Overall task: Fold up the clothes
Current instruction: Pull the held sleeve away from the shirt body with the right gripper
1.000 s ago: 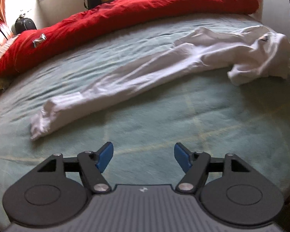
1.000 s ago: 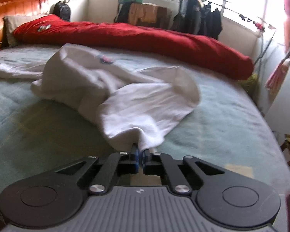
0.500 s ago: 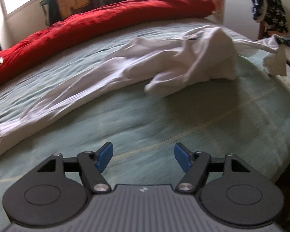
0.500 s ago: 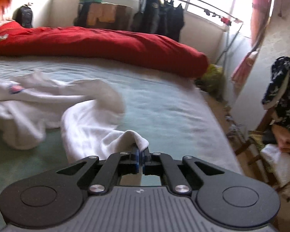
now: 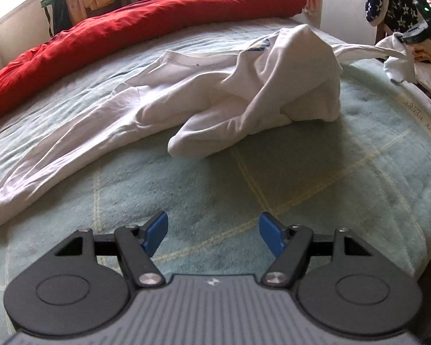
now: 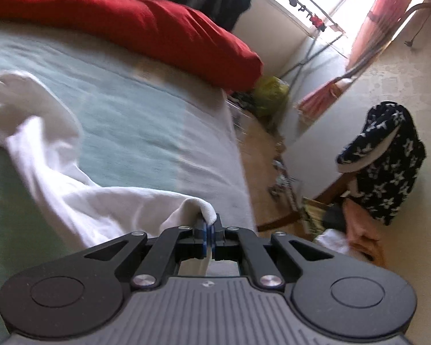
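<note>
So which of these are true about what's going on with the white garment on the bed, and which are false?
1. The right gripper is shut on the white garment. True.
2. The left gripper also clamps the garment. False: it is open, with nothing between its fingers, over the green blanket.
3. The garment is neatly folded. False: it lies bunched and stretched out.
4. A red duvet lies along the far side of the bed. True.
5. The star-patterned dark garment lies on the bed. False: it hangs off to the side.
</note>
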Demonstrator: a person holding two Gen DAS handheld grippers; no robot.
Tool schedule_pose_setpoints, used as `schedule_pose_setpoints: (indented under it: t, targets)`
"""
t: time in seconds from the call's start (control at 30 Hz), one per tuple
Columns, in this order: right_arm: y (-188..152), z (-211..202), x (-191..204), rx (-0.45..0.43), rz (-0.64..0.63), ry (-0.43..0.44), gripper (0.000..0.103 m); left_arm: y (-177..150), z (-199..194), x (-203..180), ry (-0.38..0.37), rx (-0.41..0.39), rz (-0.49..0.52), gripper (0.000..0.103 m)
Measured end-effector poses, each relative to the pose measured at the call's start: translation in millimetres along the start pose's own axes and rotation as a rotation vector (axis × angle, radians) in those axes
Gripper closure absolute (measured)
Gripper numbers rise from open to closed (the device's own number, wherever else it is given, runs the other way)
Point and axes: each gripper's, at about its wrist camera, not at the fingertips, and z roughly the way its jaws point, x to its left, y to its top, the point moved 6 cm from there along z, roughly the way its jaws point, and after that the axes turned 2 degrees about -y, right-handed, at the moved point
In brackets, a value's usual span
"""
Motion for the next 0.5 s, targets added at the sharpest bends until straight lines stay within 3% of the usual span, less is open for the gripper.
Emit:
schedule_pose_setpoints:
  t: [0.17,0.37,0.47,0.5]
  targets:
    - [3.6,37.5,-29.7,0.041,-0.021,-0.101,0.099,5.9,10.3,3.9,0.02,0.015,0.003,0.032]
    - [3.9,77.5,-62.7,0.086,0.057,-0.15,0.099,10.2,25.7,10.2,0.036,0.041,-0.013,0.032]
    - [0.8,98.8,-63.2,0.127,0.084,-0.148,0.098,11.9,29.8,8.7,0.032,0.046,-0.013,0.032]
    - [-0.9,104.8,-60.5,0.14,0.086,-0.147,0.094,12.9,30.0,8.3,0.031,0.044,-0.013,0.032]
